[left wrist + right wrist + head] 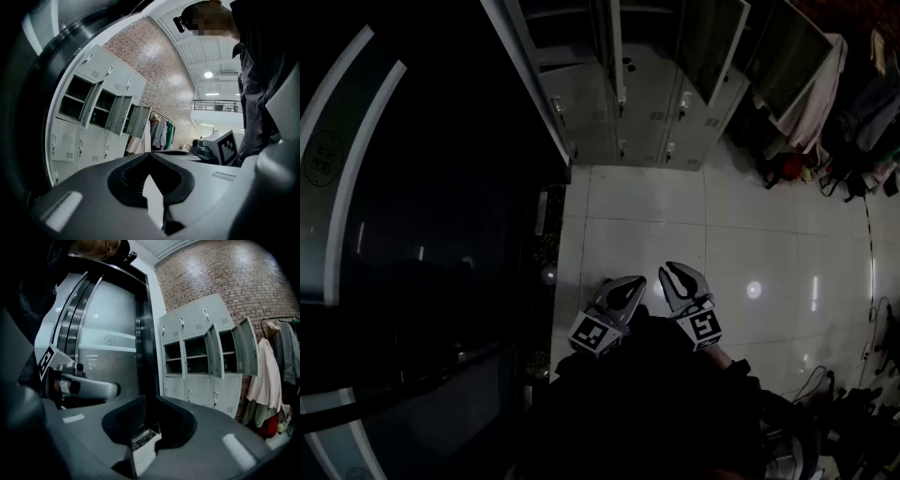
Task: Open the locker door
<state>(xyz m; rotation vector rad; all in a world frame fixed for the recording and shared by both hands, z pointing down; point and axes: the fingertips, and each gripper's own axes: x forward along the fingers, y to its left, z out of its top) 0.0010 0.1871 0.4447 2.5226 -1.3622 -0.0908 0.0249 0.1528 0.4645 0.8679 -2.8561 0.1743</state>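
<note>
1. Gripper pose. I see both grippers held low and close to the person's body in the head view, side by side, tips aimed forward across the floor point(656, 225) toward the lockers point(637, 103). The left gripper point(633, 284) tilts slightly inward toward the right gripper point(672, 272); their tips are near each other but not touching.

2. Jaw state. In the left gripper view, the jaw tips meet and nothing sits between them; only floor shows through the hollow behind the tips. The right gripper view shows the same: tips together, clenched on nothing.

3. Locker position. The lockers stand well apart from both grippers, across bare tile, against a brick wall point(225, 277). Neither gripper touches them.

4. Locker orientation. The cabinet stands upright with its fronts facing the person. In the right gripper view I count 3 open doors point(213, 350) in the middle row, swung outward on upright edges. The rows above and below are closed. Each door's long axis runs vertically.

5. Surroundings. Clothes point(265, 376) hang just right of the lockers. A dark glass door point(412, 234) fills the left side.
</note>
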